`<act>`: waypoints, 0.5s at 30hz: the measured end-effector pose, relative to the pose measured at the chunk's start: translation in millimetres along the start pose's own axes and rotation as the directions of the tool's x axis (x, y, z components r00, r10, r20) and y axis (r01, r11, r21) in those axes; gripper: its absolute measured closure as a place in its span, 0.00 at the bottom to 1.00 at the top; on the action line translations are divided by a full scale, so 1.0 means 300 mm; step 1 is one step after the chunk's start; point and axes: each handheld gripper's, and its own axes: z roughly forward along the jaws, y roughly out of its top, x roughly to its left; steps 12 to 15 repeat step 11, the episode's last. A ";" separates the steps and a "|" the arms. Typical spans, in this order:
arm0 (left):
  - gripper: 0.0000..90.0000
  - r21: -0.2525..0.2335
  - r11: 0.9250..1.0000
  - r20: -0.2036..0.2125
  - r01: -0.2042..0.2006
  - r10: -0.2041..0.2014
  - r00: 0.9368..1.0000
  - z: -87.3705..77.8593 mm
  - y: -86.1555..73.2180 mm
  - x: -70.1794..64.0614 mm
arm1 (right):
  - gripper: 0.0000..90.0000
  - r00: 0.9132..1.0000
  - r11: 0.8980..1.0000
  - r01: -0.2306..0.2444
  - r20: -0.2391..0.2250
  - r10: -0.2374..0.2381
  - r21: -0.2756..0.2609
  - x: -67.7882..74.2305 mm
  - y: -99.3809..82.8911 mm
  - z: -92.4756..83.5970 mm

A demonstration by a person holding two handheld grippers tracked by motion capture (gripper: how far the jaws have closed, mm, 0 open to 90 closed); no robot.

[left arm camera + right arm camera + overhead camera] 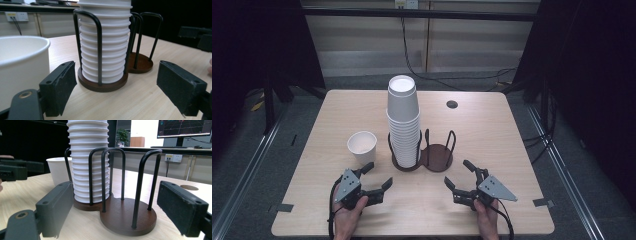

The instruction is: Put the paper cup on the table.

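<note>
On the wooden counter point(492, 125) a dark two-ring cup holder point(436, 157) stands near the middle. Its left ring carries a tall stack of white paper cups point(402, 120), mouths down; its right ring stands bare between black wire hoops. A single white cup point(362, 146) stands upright just left of the holder, apart from it, mouth up.

The left gripper point(376, 177) sits low over the counter just in front of that single cup. Its fingers point(59, 87) stand open with nothing between them; in the left gripper view the cup's wall is close beside the left finger, and the stacked ring of the holder lies straight ahead between the pads, so the wire hoops and cups block the path forward.

The right gripper point(460, 174) rests near the counter in front of the holder's bare ring, its fingers point(56, 206) spread wide and gripping nothing; the hoops rise directly ahead of it.

A round cable hole point(452, 104) lies farther back on the counter, and black cables point(412, 65) run down the wall beyond.
</note>
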 end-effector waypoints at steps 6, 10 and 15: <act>0.18 -0.079 0.995 -0.014 -0.063 0.062 0.998 -0.018 -0.014 -0.025 | 0.15 1.000 1.000 0.000 0.000 0.000 0.000 0.000 0.000 0.000; 0.18 -0.147 0.985 0.018 -0.089 0.093 0.996 -0.028 -0.025 -0.034 | 0.15 1.000 1.000 -0.002 0.001 0.002 0.002 0.000 0.000 0.000; 0.18 -0.147 0.985 0.018 -0.089 0.093 0.996 -0.028 -0.025 -0.034 | 0.15 1.000 1.000 -0.002 0.001 0.002 0.002 0.000 0.000 0.000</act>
